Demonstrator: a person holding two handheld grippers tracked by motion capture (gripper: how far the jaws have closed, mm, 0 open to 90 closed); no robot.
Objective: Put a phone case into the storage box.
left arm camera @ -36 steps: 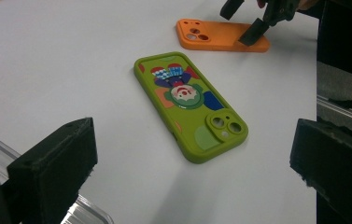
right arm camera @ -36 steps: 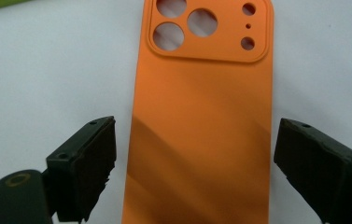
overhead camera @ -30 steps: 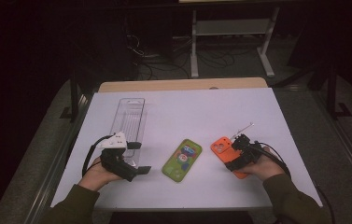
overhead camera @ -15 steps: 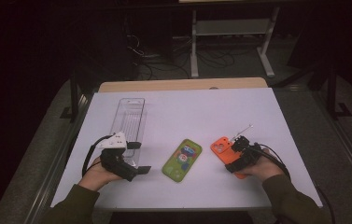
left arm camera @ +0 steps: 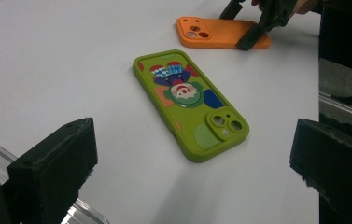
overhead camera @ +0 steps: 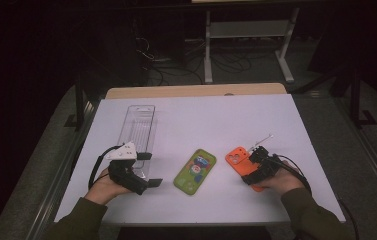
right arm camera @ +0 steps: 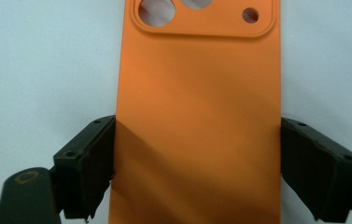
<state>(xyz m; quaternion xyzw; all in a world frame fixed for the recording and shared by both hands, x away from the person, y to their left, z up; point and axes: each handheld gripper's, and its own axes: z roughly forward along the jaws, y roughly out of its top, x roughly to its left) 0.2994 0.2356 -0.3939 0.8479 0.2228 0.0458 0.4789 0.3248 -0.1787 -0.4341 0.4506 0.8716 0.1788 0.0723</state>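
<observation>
A white table [overhead camera: 196,115] takes up most of the high view, with a person's two forearms coming in from its near edge. Far left on it lies a long clear plastic tray [overhead camera: 137,126], its near end just beside the left gripper [overhead camera: 148,170]. That gripper rests near the left corner with its jaws spread wide and nothing between them; its own view shows the jaws framing bare table on either side of the green phone case [left arm camera: 190,102]. Seen from above, the green phone case sits near the middle of the near edge, slightly tilted, well apart from both grippers. The left gripper view adds what the high view cannot: a cartoon print on the case's back and its raised camera cutouts.

To the right lies the orange phone case [right arm camera: 197,121], flat on the table. The right gripper [right arm camera: 197,163] straddles its near end, the jaws having just been closing: both sit against the case's long edges, pinching it. From the left gripper view, one black jaw rests over the case's right end.
</observation>
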